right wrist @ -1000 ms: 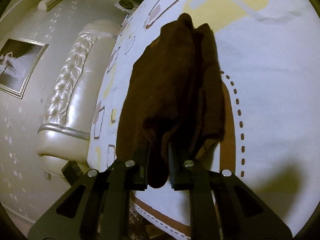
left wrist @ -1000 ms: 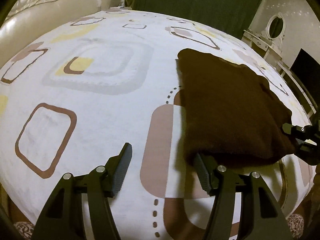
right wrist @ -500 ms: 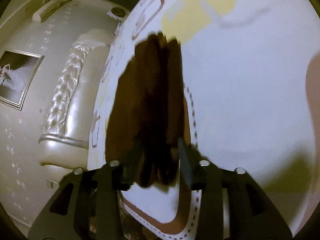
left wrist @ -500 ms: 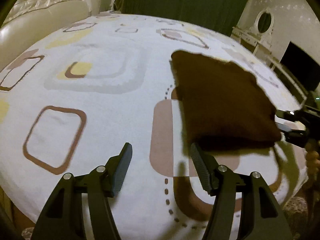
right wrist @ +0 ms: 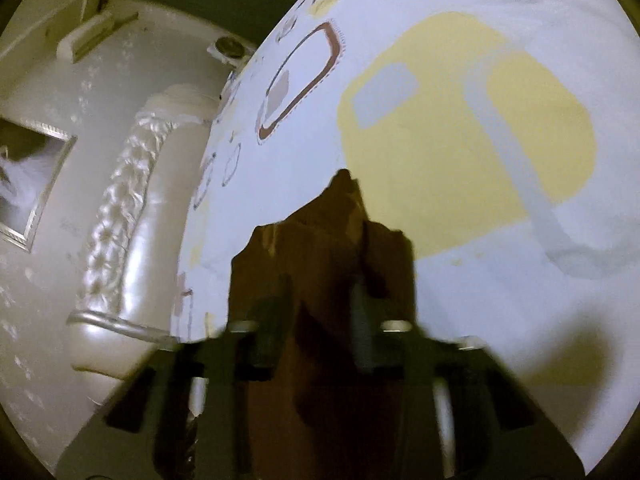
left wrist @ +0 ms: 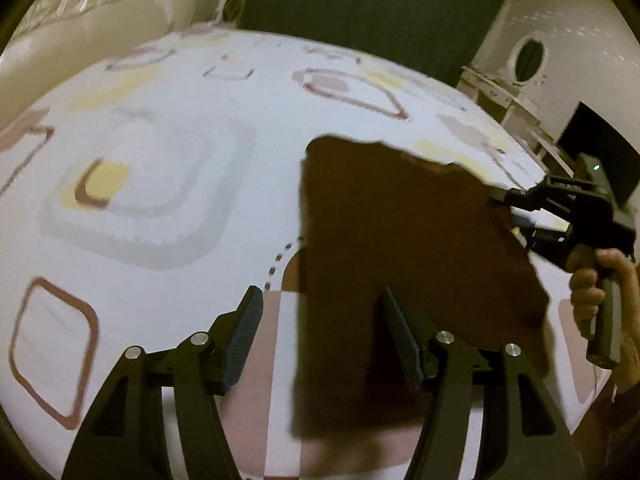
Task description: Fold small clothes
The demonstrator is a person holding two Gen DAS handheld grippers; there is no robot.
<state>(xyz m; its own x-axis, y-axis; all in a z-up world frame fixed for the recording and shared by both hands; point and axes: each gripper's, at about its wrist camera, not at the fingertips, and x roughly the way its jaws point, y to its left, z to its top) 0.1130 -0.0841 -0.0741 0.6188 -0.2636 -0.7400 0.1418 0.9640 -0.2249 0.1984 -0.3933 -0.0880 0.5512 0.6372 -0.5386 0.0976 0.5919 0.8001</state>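
Observation:
A dark brown garment hangs folded above the patterned bedsheet. My right gripper, seen at the right of the left wrist view, holds the garment's far right edge up off the bed. In the right wrist view the brown cloth sits bunched between the right gripper's fingers, which look blurred. My left gripper is open; its right finger is in front of the hanging cloth's lower part and its left finger is over the bare sheet.
A cream tufted headboard runs along the far left of the bed. A dark curtain hangs behind. A white dresser with an oval mirror and a dark screen stand at the right.
The right gripper has lifted the garment off the bed and moved up and back. The cloth now hangs in front of my open left gripper. The right fingers look wider apart, blurred.

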